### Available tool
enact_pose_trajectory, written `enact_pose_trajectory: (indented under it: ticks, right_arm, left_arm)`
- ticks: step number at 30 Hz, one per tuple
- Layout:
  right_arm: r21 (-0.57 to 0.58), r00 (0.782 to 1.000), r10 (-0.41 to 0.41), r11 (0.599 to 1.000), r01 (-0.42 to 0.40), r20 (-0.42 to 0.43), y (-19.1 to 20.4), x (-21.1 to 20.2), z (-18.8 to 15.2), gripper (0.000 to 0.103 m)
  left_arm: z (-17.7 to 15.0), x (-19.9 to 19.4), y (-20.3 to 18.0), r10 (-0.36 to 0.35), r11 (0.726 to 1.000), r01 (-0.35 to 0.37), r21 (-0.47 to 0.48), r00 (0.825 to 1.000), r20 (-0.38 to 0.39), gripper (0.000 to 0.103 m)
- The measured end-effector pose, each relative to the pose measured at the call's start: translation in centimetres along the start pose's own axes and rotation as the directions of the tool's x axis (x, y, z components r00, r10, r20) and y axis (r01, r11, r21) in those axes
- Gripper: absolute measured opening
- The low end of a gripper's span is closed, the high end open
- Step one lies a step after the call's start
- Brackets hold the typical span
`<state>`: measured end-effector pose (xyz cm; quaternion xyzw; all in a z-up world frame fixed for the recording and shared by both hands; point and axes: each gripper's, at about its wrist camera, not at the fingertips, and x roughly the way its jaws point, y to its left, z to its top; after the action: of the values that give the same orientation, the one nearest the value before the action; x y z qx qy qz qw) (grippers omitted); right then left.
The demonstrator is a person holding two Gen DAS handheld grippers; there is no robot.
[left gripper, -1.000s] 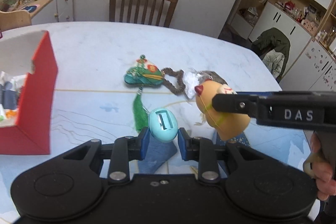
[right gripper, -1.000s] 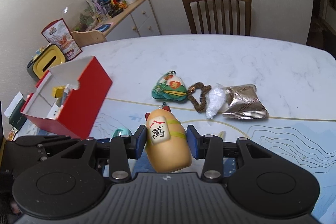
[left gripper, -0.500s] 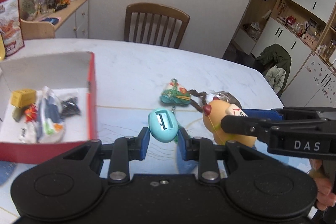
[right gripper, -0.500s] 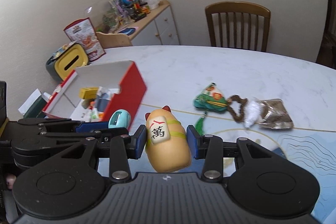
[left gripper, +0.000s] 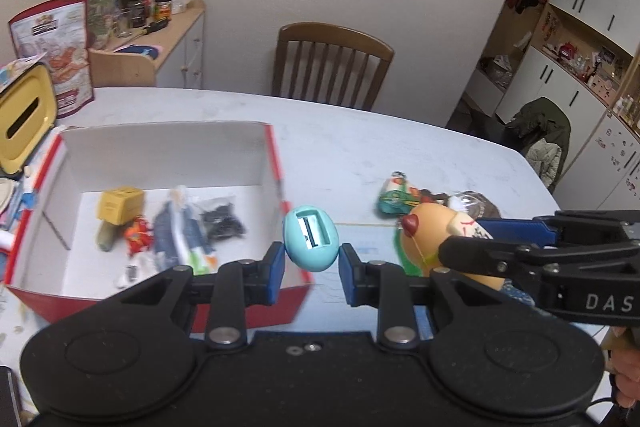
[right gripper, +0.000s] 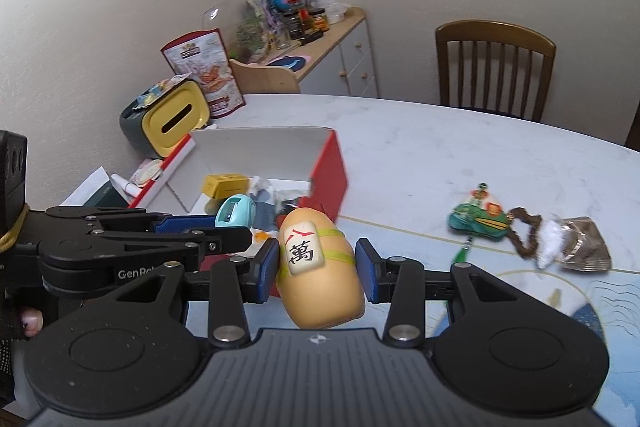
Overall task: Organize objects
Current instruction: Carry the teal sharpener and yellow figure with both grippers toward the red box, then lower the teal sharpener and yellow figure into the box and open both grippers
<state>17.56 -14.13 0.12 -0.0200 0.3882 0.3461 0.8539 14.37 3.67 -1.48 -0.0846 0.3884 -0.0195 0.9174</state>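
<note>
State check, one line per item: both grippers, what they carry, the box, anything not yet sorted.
left gripper: shut on teal egg-shaped toy, off the table
right gripper: shut on tan cat figure, off the table
red box: open, small items inside
green charm: lying on table, outside box
foil packet: lying on table, outside box

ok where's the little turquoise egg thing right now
The turquoise egg is clamped in the left tongs, held over the near right corner of the red box, left of the tan figurine.
</note>
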Motion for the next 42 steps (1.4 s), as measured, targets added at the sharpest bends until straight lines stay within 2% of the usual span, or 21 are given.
enact_pose_trajectory:
  ticks: [15,26,31,38,42]
  right_arm:
    - [-0.043,1.000,-0.007,0.999,0.006,-0.025,6.5,6.4,2.1,0.041]
    - [-0.103,0.991,-0.102,0.990,0.093,-0.088,8.9,13.2,3.2,0.041]
    - [-0.122,0.986,-0.130,0.986,0.118,-0.104,9.7,16.0,3.6,0.041]
    - [-0.201,0.960,-0.247,0.955,0.218,-0.133,10.5,20.2,3.2,0.041]
    - [-0.219,0.951,-0.263,0.949,0.226,-0.160,10.7,21.5,2.9,0.041]
  left_arm:
    - [1.3,0.8,9.8,0.087,0.996,-0.088,-0.013,0.995,-0.040,0.027]
    - [1.9,3.7,15.7,0.159,0.986,-0.164,-0.024,0.979,-0.128,0.027]
    - [1.9,5.5,17.1,0.185,0.982,-0.188,0.000,0.966,-0.179,0.027]
    - [1.8,7.6,17.1,0.216,0.976,-0.204,0.073,0.951,-0.220,0.027]
    - [1.9,8.9,17.2,0.219,0.975,-0.198,0.103,0.939,-0.265,0.027]
